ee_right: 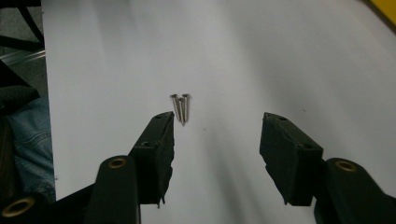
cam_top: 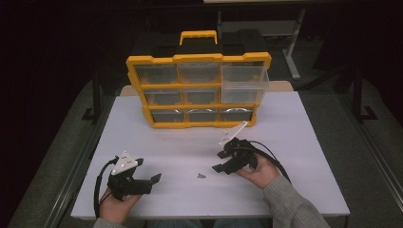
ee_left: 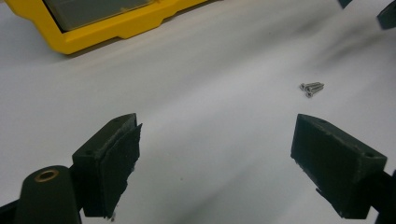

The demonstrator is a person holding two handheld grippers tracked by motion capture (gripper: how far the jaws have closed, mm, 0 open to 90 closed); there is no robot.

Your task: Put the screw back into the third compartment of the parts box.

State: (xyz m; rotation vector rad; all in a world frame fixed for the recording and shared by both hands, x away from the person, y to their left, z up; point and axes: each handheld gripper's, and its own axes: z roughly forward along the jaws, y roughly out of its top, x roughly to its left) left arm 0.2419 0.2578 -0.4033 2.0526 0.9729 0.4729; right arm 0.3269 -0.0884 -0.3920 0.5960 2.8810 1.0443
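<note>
A small cluster of silver screws (cam_top: 201, 175) (ee_left: 312, 87) (ee_right: 180, 107) lies on the white table (cam_top: 294, 142) between my two grippers. My right gripper (cam_top: 219, 161) (ee_right: 215, 135) hovers low just right of the screws, its jaws apart with nothing between them; the screws lie just beyond its left fingertip. My left gripper (cam_top: 149, 172) (ee_left: 215, 140) rests at the front left, jaws wide apart and empty, pointing toward the screws. A yellow organizer case (cam_top: 198, 90) with clear drawers stands upright at the back; its top right drawer (cam_top: 244, 84) is pulled out.
The yellow case's lower corner (ee_left: 102, 28) shows at the top of the left gripper view. The table's front edge runs close to both hands. A person's jeans (ee_right: 28, 140) show past the table edge in the right gripper view. Dark floor and table legs surround the table.
</note>
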